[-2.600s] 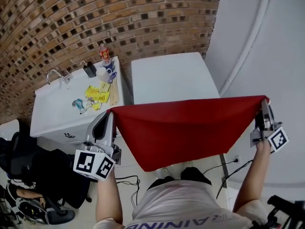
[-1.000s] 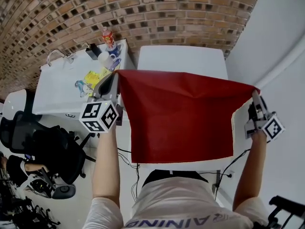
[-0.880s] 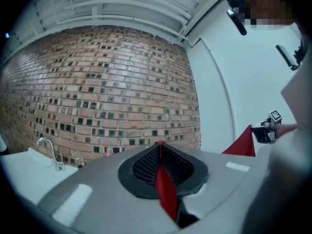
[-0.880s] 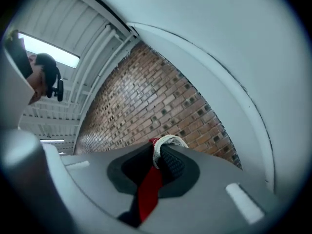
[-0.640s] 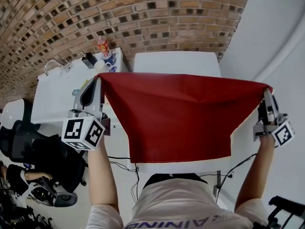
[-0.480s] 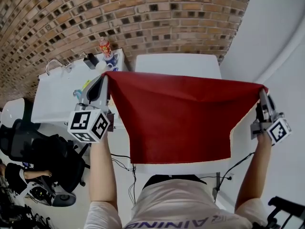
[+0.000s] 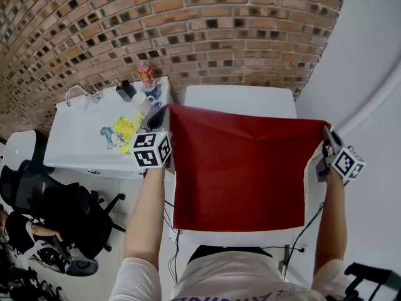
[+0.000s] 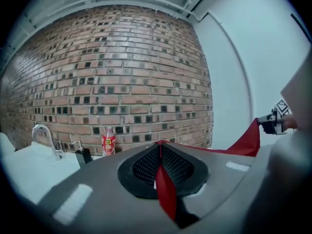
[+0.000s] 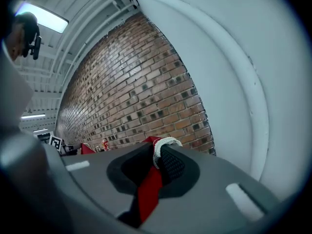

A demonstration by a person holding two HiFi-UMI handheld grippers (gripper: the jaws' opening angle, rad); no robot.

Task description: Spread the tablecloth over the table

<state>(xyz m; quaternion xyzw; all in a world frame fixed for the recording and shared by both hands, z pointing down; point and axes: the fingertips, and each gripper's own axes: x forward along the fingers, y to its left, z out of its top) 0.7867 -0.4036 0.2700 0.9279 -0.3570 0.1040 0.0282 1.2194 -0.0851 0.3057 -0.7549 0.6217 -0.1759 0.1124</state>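
A red tablecloth (image 7: 241, 168) hangs stretched between my two grippers over the white table (image 7: 241, 96). Its far edge runs from corner to corner and its near edge droops toward the person's body. My left gripper (image 7: 164, 113) is shut on the cloth's left corner (image 8: 163, 182), which shows pinched between the black pads (image 8: 176, 165) in the left gripper view. My right gripper (image 7: 326, 132) is shut on the right corner (image 9: 148, 186), with a white hem (image 9: 165, 143) curled over the pad in the right gripper view. Most of the table is hidden under the cloth.
To the left stands a white sink counter (image 7: 81, 146) with a tap (image 7: 78, 93), a red bottle (image 7: 145, 74), cups and yellow packets (image 7: 128, 125). A brick wall (image 7: 156, 24) runs behind. A black office chair (image 7: 56, 205) stands at the lower left. A white wall rises on the right.
Both grippers have swung forward and lower with the cloth, after lifting it. The cloth now lies flatter and farther over the table, its far edge nearer the brick wall.
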